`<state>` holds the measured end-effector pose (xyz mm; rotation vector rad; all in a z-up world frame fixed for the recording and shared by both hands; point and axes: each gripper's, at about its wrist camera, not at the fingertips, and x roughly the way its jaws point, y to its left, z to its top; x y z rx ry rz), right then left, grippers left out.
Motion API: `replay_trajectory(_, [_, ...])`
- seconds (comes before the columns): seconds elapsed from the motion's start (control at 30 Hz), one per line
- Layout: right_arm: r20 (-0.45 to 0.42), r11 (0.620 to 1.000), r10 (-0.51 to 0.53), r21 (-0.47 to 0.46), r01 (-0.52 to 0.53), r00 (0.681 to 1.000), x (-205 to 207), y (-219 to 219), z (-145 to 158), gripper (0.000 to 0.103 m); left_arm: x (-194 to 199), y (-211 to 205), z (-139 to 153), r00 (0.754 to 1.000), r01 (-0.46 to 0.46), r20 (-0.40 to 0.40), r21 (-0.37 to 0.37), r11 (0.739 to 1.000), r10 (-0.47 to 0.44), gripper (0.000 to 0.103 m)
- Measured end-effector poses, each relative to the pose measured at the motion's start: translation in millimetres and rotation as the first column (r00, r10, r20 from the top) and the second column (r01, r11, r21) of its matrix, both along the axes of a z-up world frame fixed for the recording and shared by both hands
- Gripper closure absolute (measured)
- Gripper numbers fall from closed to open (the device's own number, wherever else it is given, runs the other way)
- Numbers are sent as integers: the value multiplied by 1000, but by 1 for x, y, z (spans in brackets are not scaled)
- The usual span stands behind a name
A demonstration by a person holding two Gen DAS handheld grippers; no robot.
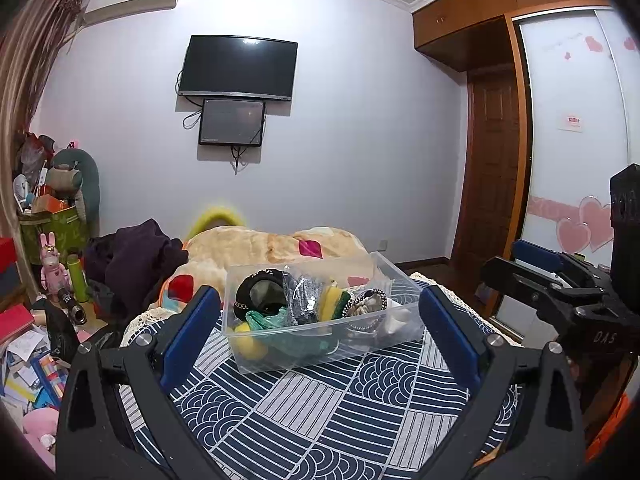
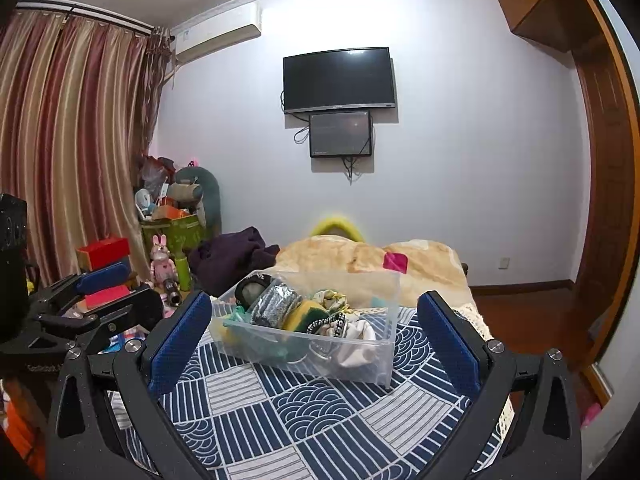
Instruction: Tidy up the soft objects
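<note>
A clear plastic bin (image 1: pixel 404 280) stands on a bed with a navy and white patterned cover (image 1: pixel 320 412). It holds several soft items: a black one (image 1: pixel 260 290), a silver grey one (image 1: pixel 302 292), a yellow and green one (image 1: pixel 336 300), a teal one (image 1: pixel 268 320) and a white one (image 1: pixel 394 318). My left gripper (image 1: pixel 320 320) is open and empty, just short of the bin. My right gripper (image 2: pixel 316 328) is open and empty too, in front of the same bin (image 2: pixel 384 288). Each gripper shows at the edge of the other's view, the right one (image 1: pixel 560 280) and the left one (image 2: pixel 100 292).
A beige blanket (image 1: pixel 272 248) and a dark purple garment (image 1: pixel 136 260) lie behind the bin. Cluttered boxes, toys and papers (image 1: pixel 44 320) fill the floor to the left. A wardrobe (image 1: pixel 576 140) and a door (image 1: pixel 492 168) stand to the right.
</note>
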<state>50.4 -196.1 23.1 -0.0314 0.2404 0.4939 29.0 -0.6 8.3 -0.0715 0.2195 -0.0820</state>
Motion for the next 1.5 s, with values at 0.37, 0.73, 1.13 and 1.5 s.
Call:
replay_trajectory(0.37, [-1, 1000, 0, 5, 0, 1000, -1, -2, 2, 0, 0, 0, 1, 1000, -1, 1, 0, 1000, 1, 2])
replay_trajectory(0.73, [4, 1000, 4, 6, -4, 1000, -2, 0, 4, 0, -2, -4, 1, 1000, 6, 12, 8, 1000, -6, 1])
replay_trajectory(1.13, [2, 1000, 13, 3, -13, 1000, -3, 4, 3, 0, -2, -4, 1, 1000, 18, 0, -8, 1000, -18, 0])
replay_trajectory(1.5, [-5, 1000, 10, 1, -10, 1000, -3, 6, 2, 0, -5, -4, 1, 1000, 27, -4, -12, 1000, -27, 0])
